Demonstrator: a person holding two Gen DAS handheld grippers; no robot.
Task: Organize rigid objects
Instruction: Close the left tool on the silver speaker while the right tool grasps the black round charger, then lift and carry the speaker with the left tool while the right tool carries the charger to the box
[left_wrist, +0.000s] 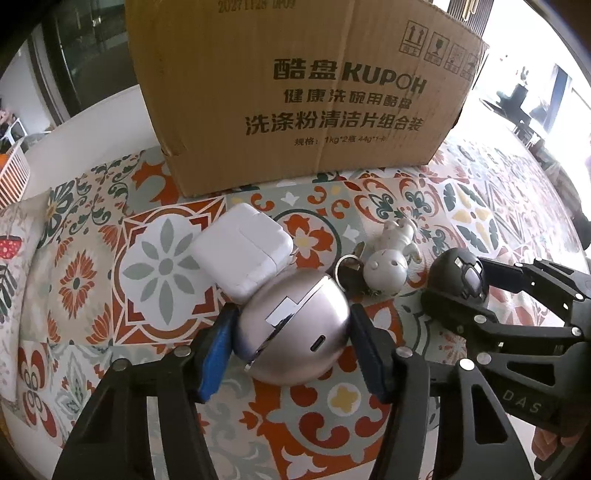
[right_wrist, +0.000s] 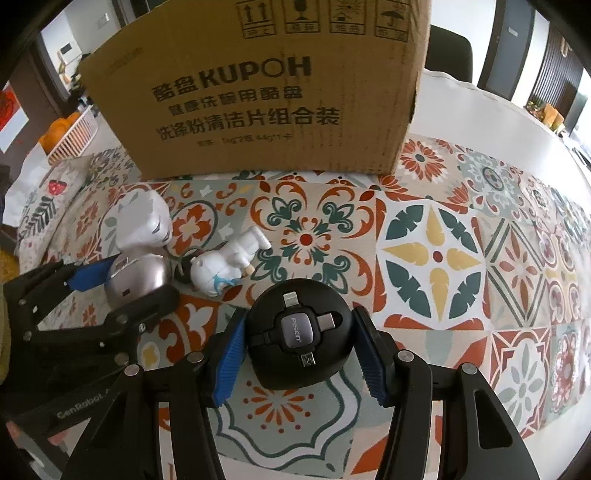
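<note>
A table covered by a patterned tile-print cloth (right_wrist: 436, 254) is seen from two gripper cameras. A brown cardboard box (left_wrist: 295, 92) printed "KUPOH" stands at the far side, close behind a small cluster of objects, and is judged to be where they are meant to be put away.

The left gripper (left_wrist: 291, 341) is set around a round silver device (left_wrist: 293, 328) with a charging port on its side. Its blue-padded jaws stand at either flank of the device; the left pad appears to touch it, while contact on the right cannot be told. The device rests on the cloth, touching a white power adapter (left_wrist: 242, 251) behind it.

The right gripper (right_wrist: 299, 349) is placed likewise around a round black PISEN multi-plug cable adapter (right_wrist: 299, 336), which also lies on the cloth. The jaws are narrowed to its sides, yet slim gaps seem to remain, so a firm grip cannot be confirmed.

Between the two round items a white astronaut figurine keychain (left_wrist: 389, 262) lies on its side, its metal ring (left_wrist: 349, 264) beside the silver device.

Both grippers are positioned low and level, which suggests a simultaneous pick-up is being prepared.
</note>
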